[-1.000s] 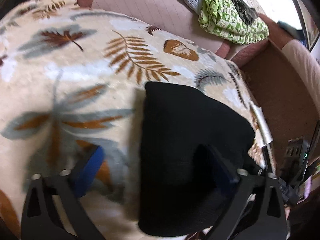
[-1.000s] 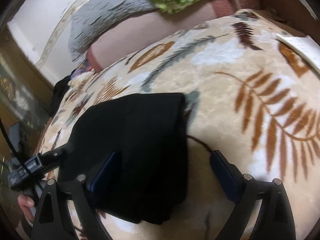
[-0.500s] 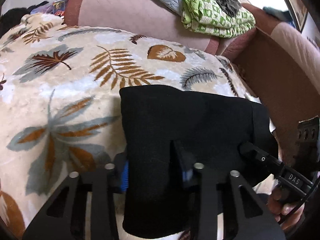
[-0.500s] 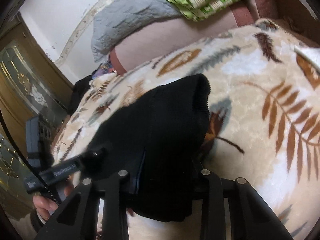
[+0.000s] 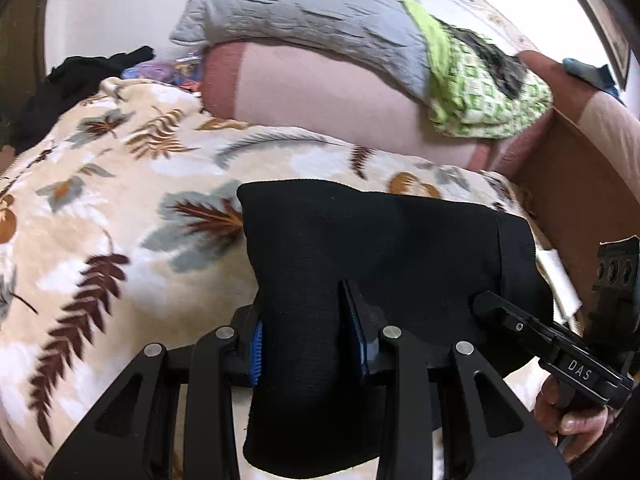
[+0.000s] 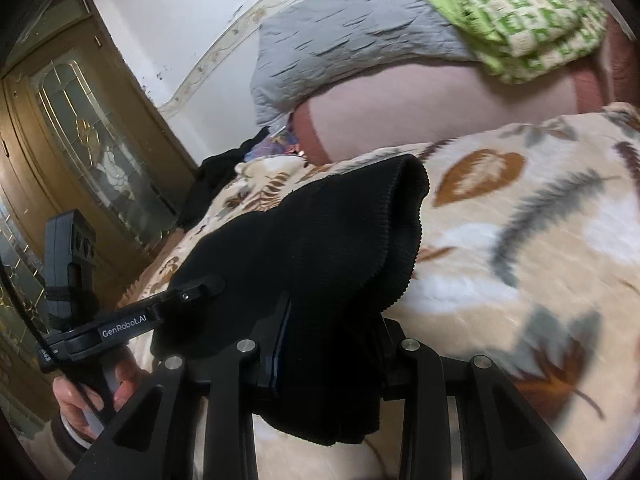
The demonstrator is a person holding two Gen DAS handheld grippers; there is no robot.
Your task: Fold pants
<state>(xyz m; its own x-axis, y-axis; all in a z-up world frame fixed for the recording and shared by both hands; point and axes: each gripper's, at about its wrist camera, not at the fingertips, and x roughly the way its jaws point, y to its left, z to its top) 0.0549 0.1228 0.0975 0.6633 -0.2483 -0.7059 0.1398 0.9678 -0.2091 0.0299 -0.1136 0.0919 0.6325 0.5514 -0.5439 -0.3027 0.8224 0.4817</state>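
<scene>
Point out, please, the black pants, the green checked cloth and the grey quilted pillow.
black pants (image 5: pixel 380 248): left wrist view, flat upper panel.
green checked cloth (image 5: pixel 492 92): left wrist view, patterned middle.
grey quilted pillow (image 6: pixel 344 44): right wrist view, quilted face.

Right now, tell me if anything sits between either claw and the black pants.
Nothing visible does. The left claw is shut on the near edge of the black pants, and the right claw is shut on the same bundle, with only fabric between the pads. The leaf-print blanket lies underneath.

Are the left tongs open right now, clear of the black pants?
No: the left tongs are closed on a fold of the black pants above the leaf-print blanket.
</scene>
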